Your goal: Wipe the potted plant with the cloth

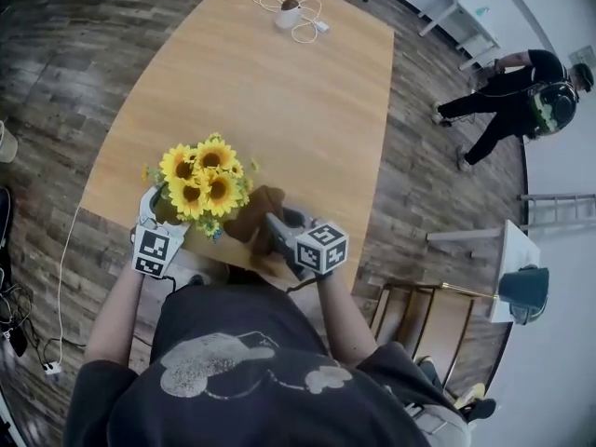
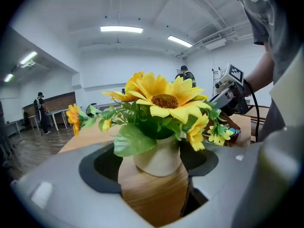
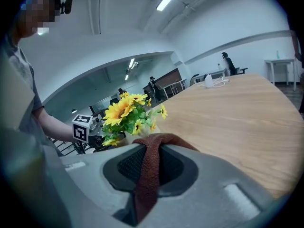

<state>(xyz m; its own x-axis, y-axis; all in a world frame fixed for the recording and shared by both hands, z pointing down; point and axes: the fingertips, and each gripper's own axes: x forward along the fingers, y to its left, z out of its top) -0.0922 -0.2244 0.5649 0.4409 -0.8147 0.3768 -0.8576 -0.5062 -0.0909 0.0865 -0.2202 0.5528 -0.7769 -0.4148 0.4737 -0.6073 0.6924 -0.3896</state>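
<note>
1. The left gripper (image 1: pixel 156 210) has its jaws apart. The cream pot (image 2: pixel 159 158) of the potted plant (image 1: pixel 203 182), a bunch of sunflowers, stands between the jaw tips with a gap visible on 1 side.
2. The right gripper (image 1: pixel 279 226) is clamped on a brown cloth (image 3: pixel 147 170), held just beside the flowers.
3. The potted plant stands on the wooden table (image 1: pixel 279 82), at the edge nearest the person.

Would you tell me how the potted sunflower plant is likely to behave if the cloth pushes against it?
The potted plant probably tips easily: its blooms spread far wider than the small white pot. The thin leaves likely bend and spring back under the cloth.
</note>
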